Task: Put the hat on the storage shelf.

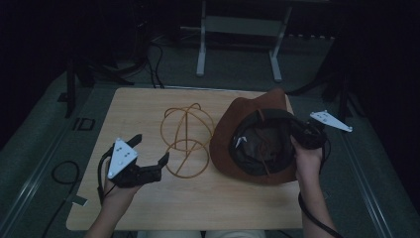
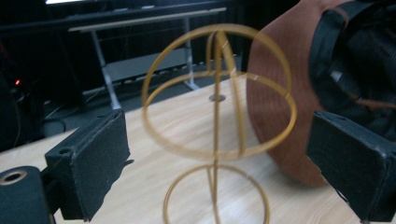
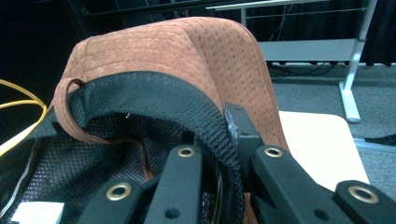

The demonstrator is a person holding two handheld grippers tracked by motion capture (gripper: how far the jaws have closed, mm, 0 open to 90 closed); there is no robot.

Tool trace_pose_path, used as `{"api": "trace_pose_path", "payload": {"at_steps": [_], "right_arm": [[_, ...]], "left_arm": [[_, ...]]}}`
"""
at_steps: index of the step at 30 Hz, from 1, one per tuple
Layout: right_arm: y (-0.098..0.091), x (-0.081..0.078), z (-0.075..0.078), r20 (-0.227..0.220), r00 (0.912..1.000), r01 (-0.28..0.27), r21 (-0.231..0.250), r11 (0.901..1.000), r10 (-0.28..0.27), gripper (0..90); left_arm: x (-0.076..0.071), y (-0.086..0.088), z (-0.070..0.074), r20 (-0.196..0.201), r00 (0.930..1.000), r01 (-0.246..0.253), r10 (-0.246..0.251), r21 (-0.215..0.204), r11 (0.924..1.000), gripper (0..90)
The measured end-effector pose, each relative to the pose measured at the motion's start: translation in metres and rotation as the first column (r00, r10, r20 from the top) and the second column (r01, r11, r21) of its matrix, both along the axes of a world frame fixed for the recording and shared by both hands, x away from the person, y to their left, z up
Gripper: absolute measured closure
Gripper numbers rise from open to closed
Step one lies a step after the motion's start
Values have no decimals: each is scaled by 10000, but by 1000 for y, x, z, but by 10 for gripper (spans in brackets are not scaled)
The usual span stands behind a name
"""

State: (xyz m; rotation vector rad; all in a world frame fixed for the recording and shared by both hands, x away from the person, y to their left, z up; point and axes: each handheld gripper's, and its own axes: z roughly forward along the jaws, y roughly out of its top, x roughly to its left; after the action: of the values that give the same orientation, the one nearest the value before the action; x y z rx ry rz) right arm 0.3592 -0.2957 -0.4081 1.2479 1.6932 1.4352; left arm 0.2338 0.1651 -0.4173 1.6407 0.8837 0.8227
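Hat (image 1: 233,129) lies upturned right of wire stand (image 1: 187,141), right gripper (image 1: 303,134) clamped on sweatband; left gripper (image 1: 148,156) wide open, empty, facing stand.

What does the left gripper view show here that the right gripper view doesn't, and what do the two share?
Left gripper view alone: the gold wire hat stand's whole dome and base ring, framed between the left gripper's wide-open jaws.

Right gripper view alone: the right gripper shut on the hat's black ribbed inner band, plus a white label in the mesh lining.

Both: the brown hat, the wooden table, and the stand, a mere sliver in the right gripper view.
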Motion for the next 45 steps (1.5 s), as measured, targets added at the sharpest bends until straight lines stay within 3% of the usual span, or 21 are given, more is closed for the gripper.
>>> {"api": "trace_pose_path", "payload": {"at_steps": [5, 11, 18, 29, 34, 36, 37, 40, 45], "right_arm": [[-2, -3, 1, 49, 10000, -5, 67, 10000, 5, 847], [-5, -6, 2, 126, 9999, 16, 87, 10000, -17, 847], [-9, -10, -1, 109, 9999, -110, 152, 9998, 108, 846], [-14, -21, 8, 327, 9994, -87, 129, 9999, 82, 846], [-16, -25, 10, 438, 9990, -106, 93, 9999, 102, 846], [-17, -27, 12, 479, 9988, -120, 125, 9998, 114, 846], [-17, -28, 12, 487, 9988, -109, 112, 9999, 104, 846], [-17, -30, 12, 537, 9985, -145, 62, 9999, 141, 846], [-18, -35, 12, 532, 9984, -216, 185, 9996, 206, 845]], "left_arm": [[16, -24, 14, 95, 9990, 427, -428, 148, 9990, 69], [29, -51, 21, -4, 9958, 913, -914, 339, 9952, 69], [36, -88, 32, 165, 9861, 1635, -1651, 739, 9838, 69], [61, -155, 27, -284, 9665, 2566, -2550, 978, 9616, 102], [73, -179, 20, -441, 9683, 2493, -2459, 1045, 9628, 123], [78, -188, 16, -502, 9707, 2396, -2349, 1332, 9617, 123], [81, -192, 14, -533, 9681, 2500, -2448, 1419, 9578, 123], [88, -203, 9, -791, 9663, 2536, -2448, 1337, 9580, 123], [97, -215, 4, -1032, 9758, 2070, -1930, 1496, 9668, 144]]}}
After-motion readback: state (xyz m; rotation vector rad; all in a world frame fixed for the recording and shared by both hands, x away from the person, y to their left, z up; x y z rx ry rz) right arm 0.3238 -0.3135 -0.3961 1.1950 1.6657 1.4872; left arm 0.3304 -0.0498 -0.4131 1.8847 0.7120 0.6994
